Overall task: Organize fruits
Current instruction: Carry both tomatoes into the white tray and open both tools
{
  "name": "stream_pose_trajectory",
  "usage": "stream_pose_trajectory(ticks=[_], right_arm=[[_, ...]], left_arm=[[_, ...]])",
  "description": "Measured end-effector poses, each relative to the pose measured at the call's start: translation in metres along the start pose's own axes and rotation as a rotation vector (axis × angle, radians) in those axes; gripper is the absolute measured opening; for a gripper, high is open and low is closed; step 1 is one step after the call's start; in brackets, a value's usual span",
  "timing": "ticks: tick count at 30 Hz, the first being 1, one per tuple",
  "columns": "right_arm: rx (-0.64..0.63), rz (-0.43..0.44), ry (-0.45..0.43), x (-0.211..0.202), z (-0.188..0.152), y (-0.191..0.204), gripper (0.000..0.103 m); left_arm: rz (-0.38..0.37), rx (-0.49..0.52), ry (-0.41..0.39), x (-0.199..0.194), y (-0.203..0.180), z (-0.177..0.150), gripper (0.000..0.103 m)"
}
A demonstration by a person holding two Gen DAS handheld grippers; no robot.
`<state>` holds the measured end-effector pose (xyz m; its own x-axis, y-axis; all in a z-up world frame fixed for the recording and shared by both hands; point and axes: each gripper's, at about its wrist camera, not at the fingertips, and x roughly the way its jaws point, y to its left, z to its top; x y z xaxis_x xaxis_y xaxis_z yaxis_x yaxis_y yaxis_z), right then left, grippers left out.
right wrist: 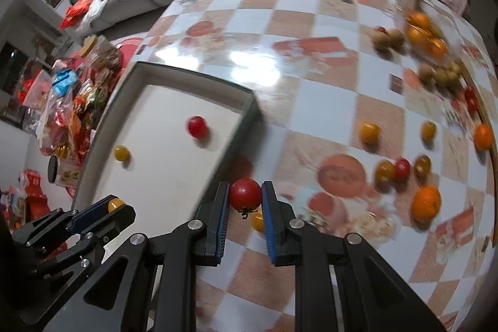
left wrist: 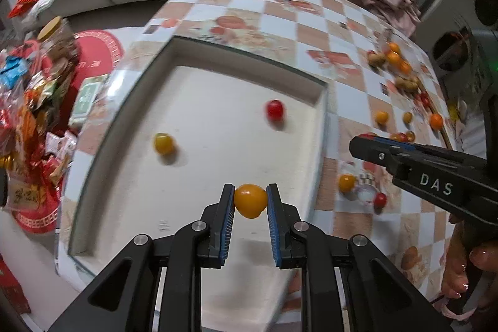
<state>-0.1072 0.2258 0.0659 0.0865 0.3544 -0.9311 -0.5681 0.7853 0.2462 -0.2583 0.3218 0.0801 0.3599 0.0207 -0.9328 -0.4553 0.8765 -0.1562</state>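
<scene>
We see a table (right wrist: 311, 21) under a checked cloth of white and tan squares with printed fruit. On it lies a shallow white tray (left wrist: 322, 114) with a dark rim, near the table's left edge. Right of the tray, loose fruit lies scattered on the cloth: small yellow tomatoes (right wrist: 369, 132), red tomatoes (right wrist: 402, 168), oranges (right wrist: 425, 203) and a cluster of brownish round fruit (right wrist: 440, 73) near the far right edge.

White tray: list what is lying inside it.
Inside the white tray lie one red tomato and one yellow tomato. The left gripper hides part of its near floor.
</scene>
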Motion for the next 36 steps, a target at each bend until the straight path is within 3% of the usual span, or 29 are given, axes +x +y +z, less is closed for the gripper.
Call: stream_pose_trajectory(ticks=[17, 36], right_arm=[[-0.143, 0.031, 0.063, 0.061, 0.034, 0.078, 0.022], [-0.192, -0.023, 0.08, 0.089, 0.037, 0.092, 0.023]], left_arm=[[0.128, -0.131, 0.022, 0.025, 0.084, -0.006, 0.022], [0.172, -0.091, 0.051, 0.044, 0.088, -0.007, 0.023]])
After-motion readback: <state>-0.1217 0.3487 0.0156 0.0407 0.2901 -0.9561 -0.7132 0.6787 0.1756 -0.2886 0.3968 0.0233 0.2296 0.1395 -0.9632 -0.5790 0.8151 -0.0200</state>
